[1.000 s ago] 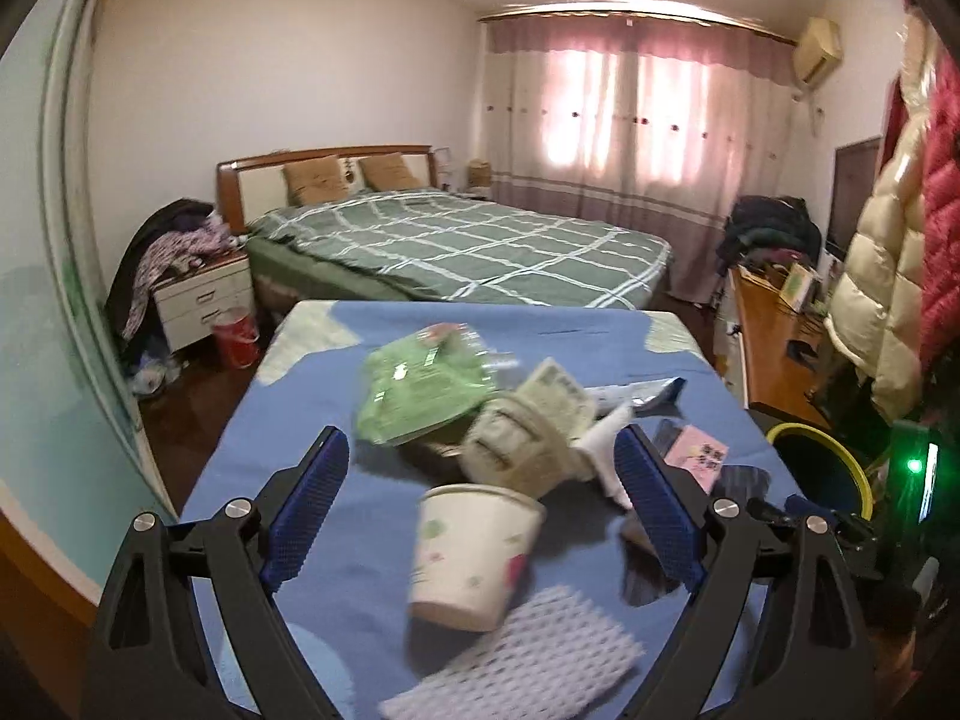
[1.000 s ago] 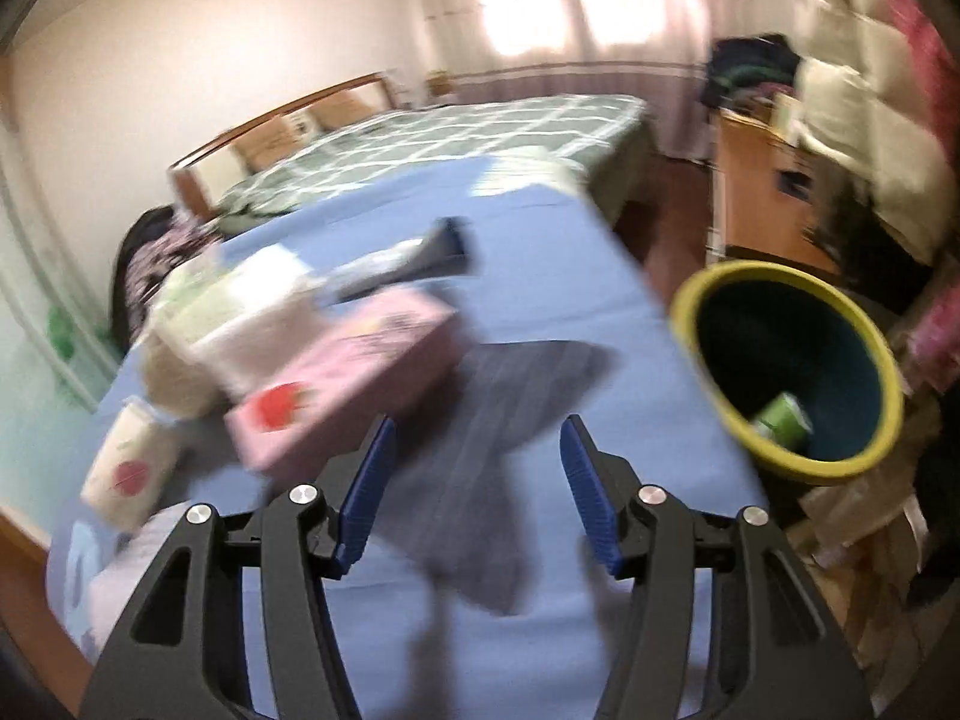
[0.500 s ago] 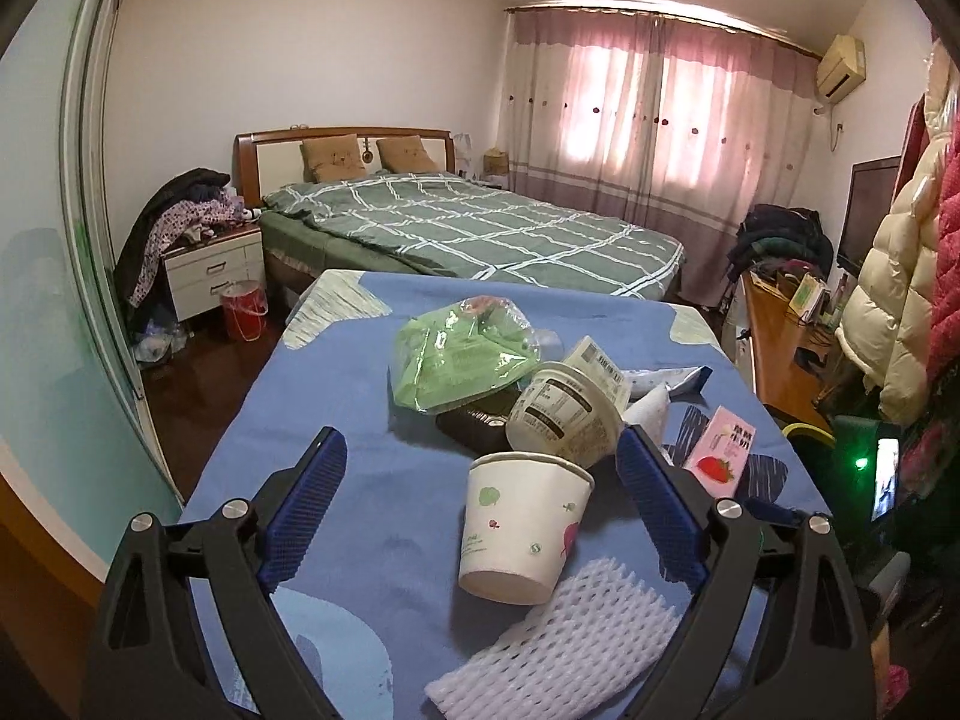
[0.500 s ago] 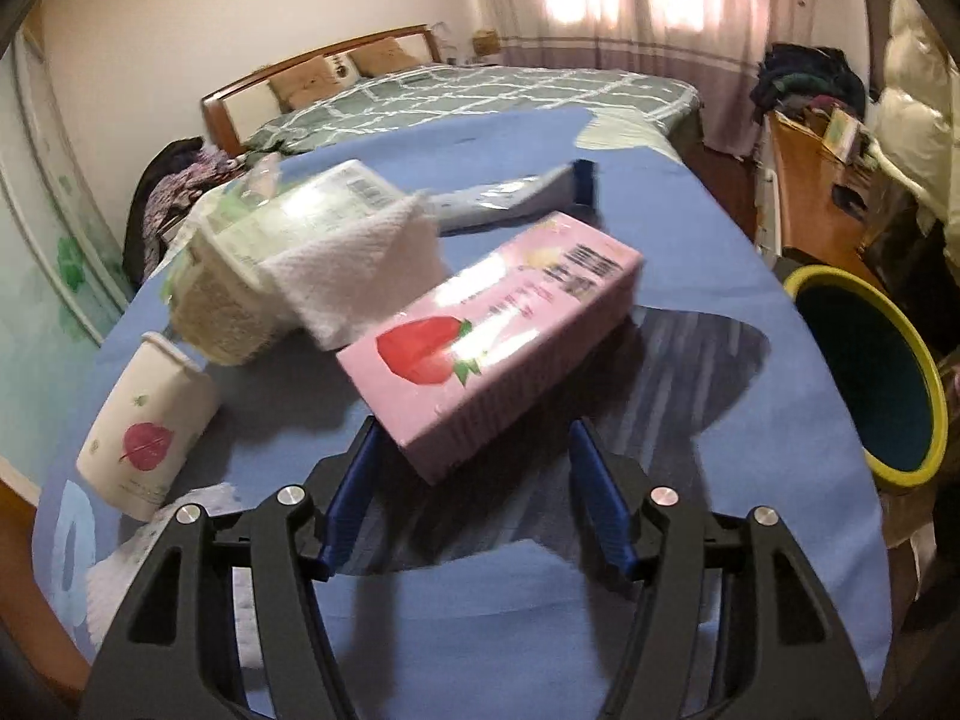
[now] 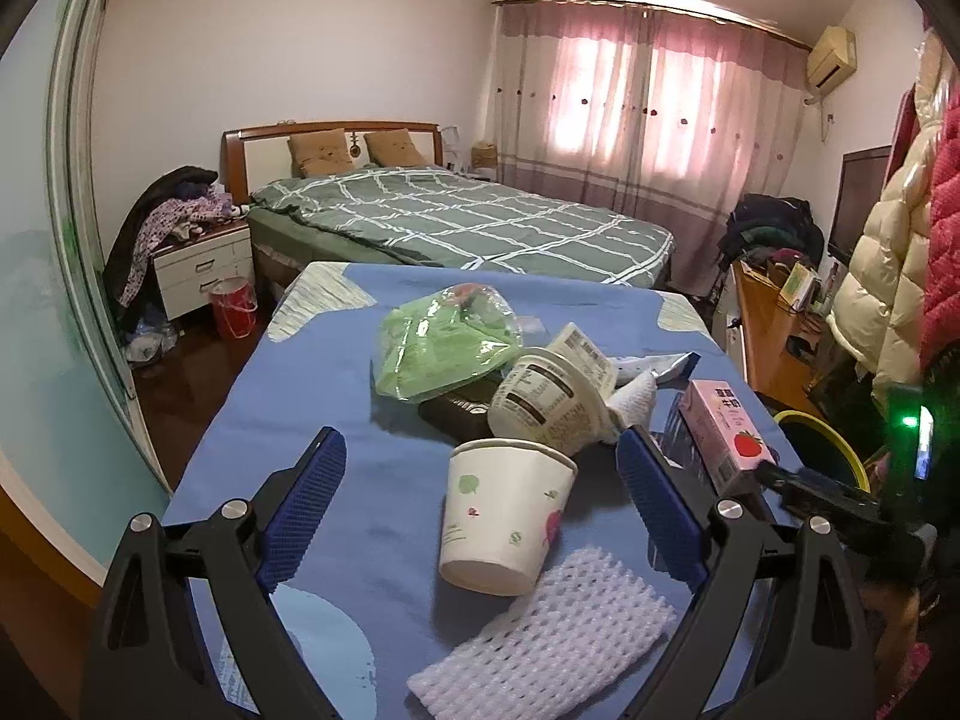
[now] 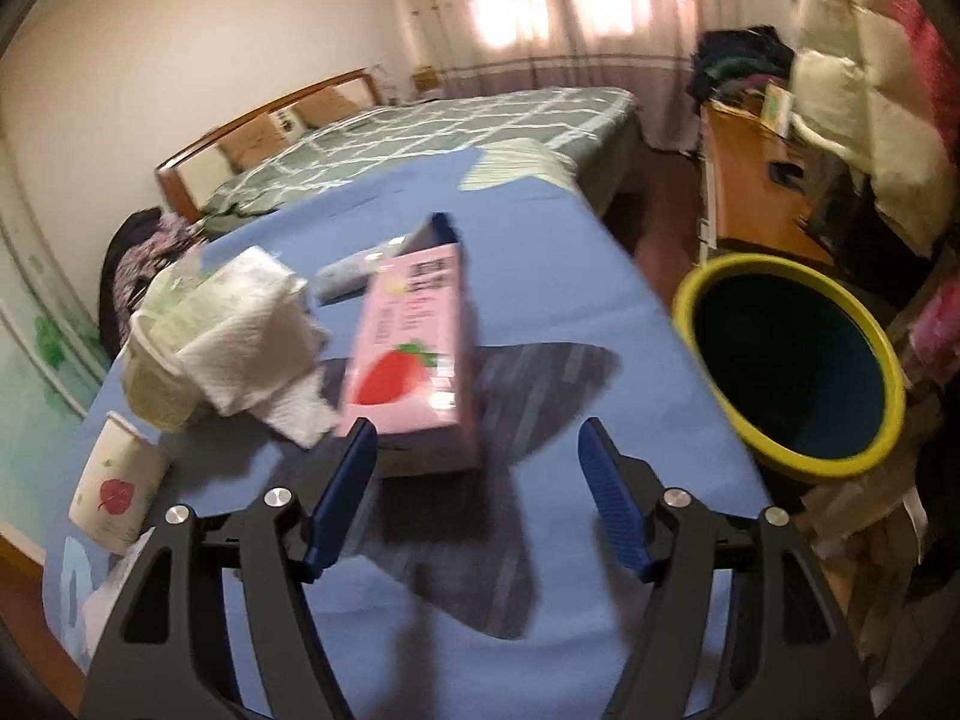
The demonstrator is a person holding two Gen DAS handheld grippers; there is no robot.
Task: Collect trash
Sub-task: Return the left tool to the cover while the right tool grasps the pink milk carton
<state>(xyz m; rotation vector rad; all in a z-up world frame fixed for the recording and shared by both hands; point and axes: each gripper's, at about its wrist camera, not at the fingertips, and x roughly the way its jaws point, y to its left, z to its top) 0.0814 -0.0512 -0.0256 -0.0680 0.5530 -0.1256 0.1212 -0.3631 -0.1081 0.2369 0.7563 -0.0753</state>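
Note:
My left gripper is open over the blue table. A white paper cup stands between its fingers without touching them. A white foam net lies in front of the cup, a cream tub and a green plastic bag behind it. The right gripper has its jaws opening. The near end of the pink strawberry milk carton sits by its left fingertip, and the pads do not press on it. The carton also shows in the left wrist view.
A dark bin with a yellow rim stands off the table's right edge. A crumpled paper towel leans on the tub, and a tube lies beyond the carton. A bed lies beyond the table's far edge, and a wooden desk stands at the right.
The pink carton has turned from lying crosswise to pointing away from the right gripper, whose jaws stand wider. The bin has come back large at the right. The left view has barely shifted.

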